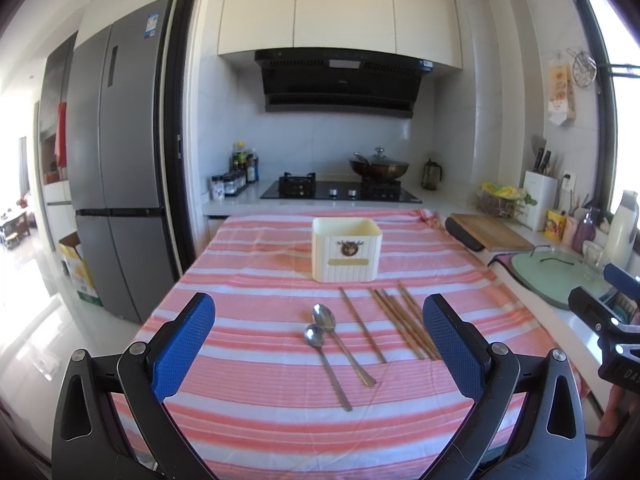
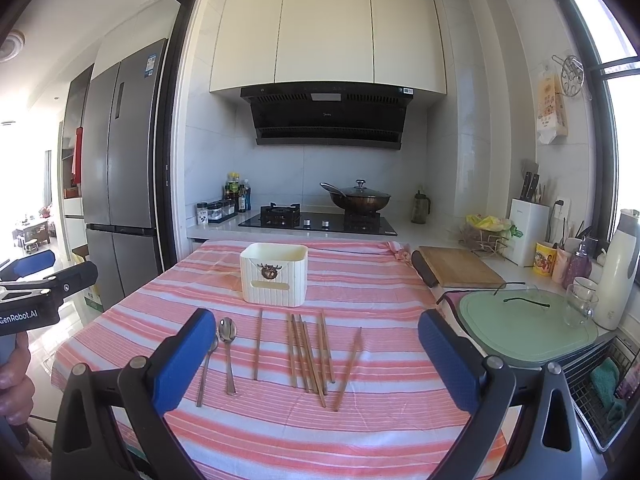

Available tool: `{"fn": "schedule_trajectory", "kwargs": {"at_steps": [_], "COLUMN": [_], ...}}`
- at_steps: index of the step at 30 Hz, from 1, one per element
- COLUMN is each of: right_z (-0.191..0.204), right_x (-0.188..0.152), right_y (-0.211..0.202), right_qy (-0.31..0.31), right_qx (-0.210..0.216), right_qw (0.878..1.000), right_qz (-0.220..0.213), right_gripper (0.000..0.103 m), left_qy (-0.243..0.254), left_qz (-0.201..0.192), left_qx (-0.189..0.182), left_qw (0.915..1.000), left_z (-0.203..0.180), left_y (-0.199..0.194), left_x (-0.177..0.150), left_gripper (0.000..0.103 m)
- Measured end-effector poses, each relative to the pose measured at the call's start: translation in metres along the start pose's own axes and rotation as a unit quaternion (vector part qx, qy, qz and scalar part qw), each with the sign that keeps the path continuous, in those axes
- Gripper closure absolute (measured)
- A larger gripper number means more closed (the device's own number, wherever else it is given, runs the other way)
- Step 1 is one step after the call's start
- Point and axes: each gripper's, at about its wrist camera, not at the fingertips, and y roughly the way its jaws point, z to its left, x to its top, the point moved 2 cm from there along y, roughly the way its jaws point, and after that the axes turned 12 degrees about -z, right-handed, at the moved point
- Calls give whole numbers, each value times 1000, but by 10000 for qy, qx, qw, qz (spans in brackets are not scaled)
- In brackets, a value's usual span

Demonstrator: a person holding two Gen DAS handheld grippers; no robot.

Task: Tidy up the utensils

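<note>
Striped tablecloth (image 1: 280,420) before kitchen stove (image 1: 340,191)

Table draped in a pink-and-white striped cloth (image 2: 360,432), carrying a cream ribbed plastic holder (image 2: 274,274) far, two steel spoons (image 2: 226,330) near left, wooden chopsticks (image 2: 308,356) lying right.

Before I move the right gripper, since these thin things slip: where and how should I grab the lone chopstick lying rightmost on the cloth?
Probably mid-shaft, from straight above. The rightmost chopstick lies flat on the striped tablecloth, apart from the bundle of chopsticks, so there is room either side. Turn the open right gripper so its fingers close across the shaft's width, not along it.
</note>
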Motion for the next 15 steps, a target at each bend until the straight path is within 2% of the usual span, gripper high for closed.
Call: {"fn": "schedule_trajectory", "kwargs": {"at_steps": [9, 15], "right_z": [-7, -13], "right_x": [-8, -19], "right_y": [12, 27], "right_qy": [70, 56], "right_qx": [-97, -223], "right_qw": [9998, 9992], "right_qz": [168, 336], "right_gripper": [0, 0], "left_qy": [-51, -104], "left_qz": [222, 729], "left_qx": [115, 175], "left_qw": [9997, 9971], "left_z": [7, 11], "left_y": [16, 49], "left_x": [-10, -34], "left_gripper": [0, 0]}}
